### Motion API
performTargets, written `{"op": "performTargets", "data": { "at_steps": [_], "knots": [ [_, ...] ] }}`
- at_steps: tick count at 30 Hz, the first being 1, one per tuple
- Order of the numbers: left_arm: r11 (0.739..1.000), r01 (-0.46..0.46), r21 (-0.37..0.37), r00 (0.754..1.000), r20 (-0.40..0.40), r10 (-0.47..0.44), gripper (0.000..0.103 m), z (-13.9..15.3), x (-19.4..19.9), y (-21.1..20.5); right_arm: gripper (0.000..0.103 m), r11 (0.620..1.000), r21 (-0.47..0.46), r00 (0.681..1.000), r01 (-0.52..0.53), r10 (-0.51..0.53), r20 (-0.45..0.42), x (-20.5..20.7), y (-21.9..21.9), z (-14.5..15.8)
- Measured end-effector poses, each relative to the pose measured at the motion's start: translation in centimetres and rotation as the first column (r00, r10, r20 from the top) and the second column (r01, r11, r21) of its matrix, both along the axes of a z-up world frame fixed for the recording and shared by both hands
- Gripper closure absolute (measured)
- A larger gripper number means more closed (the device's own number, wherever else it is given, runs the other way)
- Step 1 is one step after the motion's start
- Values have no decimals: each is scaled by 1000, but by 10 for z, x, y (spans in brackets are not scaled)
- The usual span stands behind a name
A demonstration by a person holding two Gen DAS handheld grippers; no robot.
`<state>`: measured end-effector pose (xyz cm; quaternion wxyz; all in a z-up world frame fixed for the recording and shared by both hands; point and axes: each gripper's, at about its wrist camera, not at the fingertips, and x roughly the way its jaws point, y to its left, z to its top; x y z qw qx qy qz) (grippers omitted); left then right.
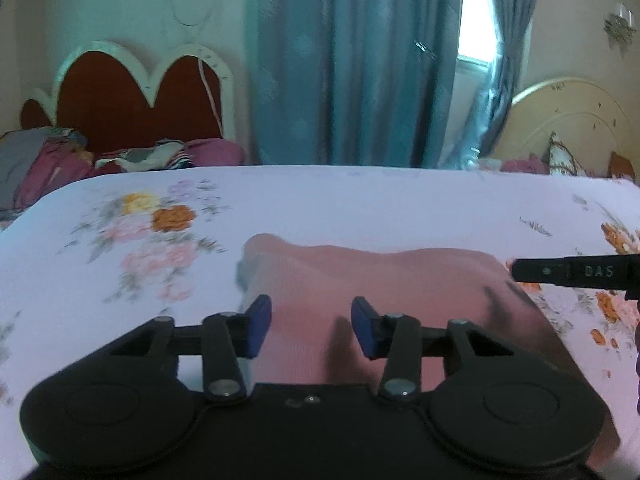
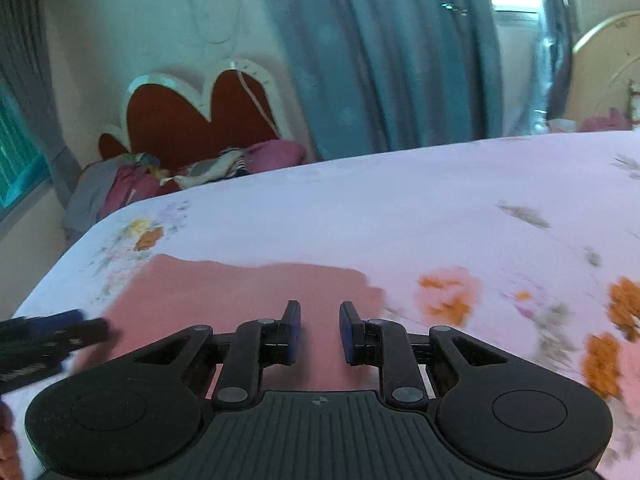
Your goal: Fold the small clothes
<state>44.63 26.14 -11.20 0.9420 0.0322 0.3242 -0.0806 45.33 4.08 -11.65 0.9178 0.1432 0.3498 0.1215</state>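
Pink garment [image 1: 372, 280] lies flat near the bed's [image 1: 360, 200] near edge. Left gripper [image 1: 311, 326] and right gripper [image 2: 319, 330] hover over it, jaws apart, empty. Best pinch the two near corners together, lifting evenly. Right gripper's side reads "DAS".

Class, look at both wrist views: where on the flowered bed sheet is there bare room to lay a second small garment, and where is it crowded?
Free: the flowered sheet between the pink garment and the bed's far edge before the curtain, and the stretch right of the garment. Crowded: the near edge, where the left tool and right tool hang over the garment.
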Motion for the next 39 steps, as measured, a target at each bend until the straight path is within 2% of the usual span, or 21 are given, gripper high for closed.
{"op": "performTargets", "data": {
  "at_steps": [4, 7, 9, 12, 13, 14, 17, 21, 25, 29, 31, 32, 35, 39],
  "knots": [
    [1000, -18, 24, 1000, -23, 19, 64, -15, 26, -4, 82, 998, -60, 1000, -4, 3, -20, 23, 23, -16],
    [999, -38, 15, 997, -68, 39, 62, -30, 35, -1, 82, 988, -154, 999, 8, -16, -51, 36, 28, -37],
    [999, -42, 23, 997, -61, 43, 62, -36, 36, -1, 82, 985, -173, 999, 15, -22, -40, 39, 27, -46],
    [998, -41, 41, 997, -60, 44, 62, -35, 35, -4, 82, 962, -261, 993, 85, -102, -55, 42, 20, -56],
    [998, -44, 41, 997, -58, 46, 62, -31, 33, -4, 82, 976, -197, 992, 92, -107, -71, 40, 10, -59],
    [998, -44, 43, 998, -51, 46, 61, -27, 30, -4, 82, 980, -172, 991, 96, -111, -78, 38, 6, -57],
    [998, -38, 56, 998, -43, 40, 61, -16, 18, -7, 82, 982, -159, 993, 104, -110, -31, 21, 0, -42],
    [998, -36, 48, 998, -55, 39, 60, -6, 0, -7, 82, 991, -94, 995, 98, -96, 28, -4, -6, -17],
    [998, -39, 44, 997, -70, 42, 60, -3, -25, -8, 82, 994, -108, 998, 21, -14, 63, -36, 5, 0],
    [996, -36, 86, 996, -76, 42, 59, -10, -48, -14, 82, 987, -160, 998, -34, 40, 38, -63, 21, -10],
    [994, -45, 98, 995, -88, 54, 60, -17, -55, -14, 82, 970, -243, 1000, -19, 13, -25, -63, 23, -31],
    [994, -44, 97, 995, -87, 53, 60, -18, -58, -15, 82, 968, -250, 999, -12, -1, -53, -61, 21, -41],
    [993, -37, 112, 996, -81, 46, 60, -15, -65, -17, 82, 987, -157, 995, 27, -42, -90, -59, 5, -52],
    [996, -44, 77, 995, -91, 51, 59, -7, -78, -10, 82, 991, -130, 997, 36, -44, -63, -72, 1, -35]
  ]
}}
